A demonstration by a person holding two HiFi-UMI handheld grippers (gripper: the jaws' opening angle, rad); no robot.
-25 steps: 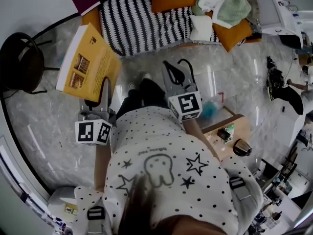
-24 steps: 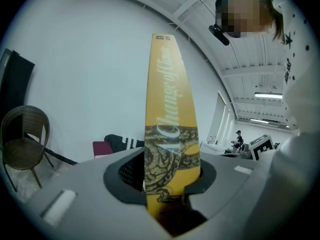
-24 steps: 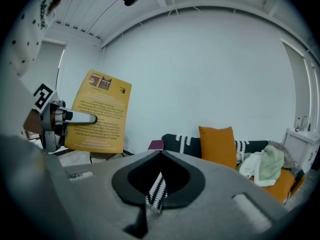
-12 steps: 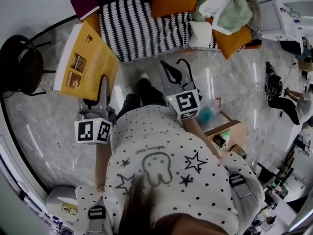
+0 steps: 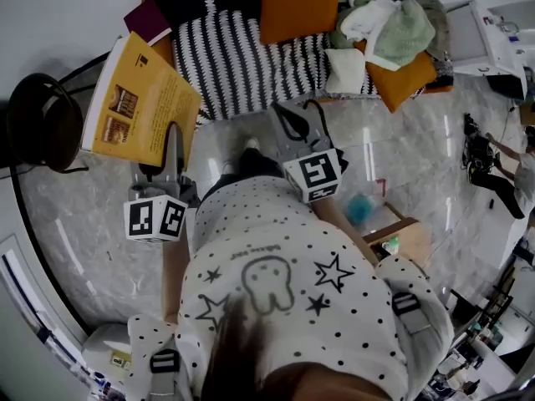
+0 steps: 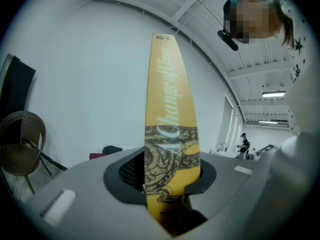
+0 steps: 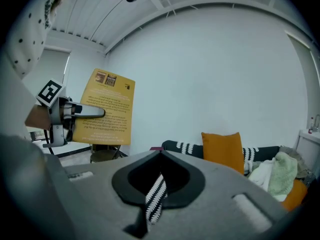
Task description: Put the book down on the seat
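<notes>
While the book (image 5: 138, 98) is up in the air, my left gripper (image 5: 172, 140) is clamped on its lower edge, spine toward that gripper's camera, and the whole book leans out beyond the jaws. It hangs between the chair (image 5: 38, 124) on my left and the sofa (image 5: 242, 48) ahead, over bare floor and touching neither. That is my main worry: with such a narrow bite on a tall book, I judge a quick swing could pivot it in the pads or let it slide out, and it would land on the floor, not a seat. The chair looks round and small, so a book set off-centre might tip over its rim. At the sofa's near end a maroon book (image 5: 147, 22) already lies, and cushions crowd the rest. My right gripper (image 5: 294, 125) has its jaws nearly together on nothing; only the sofa's striped throw shows through the slit. The one container I see is a box (image 5: 414, 239) on the floor to my right, with a small greenish thing in it that I cannot identify.
</notes>
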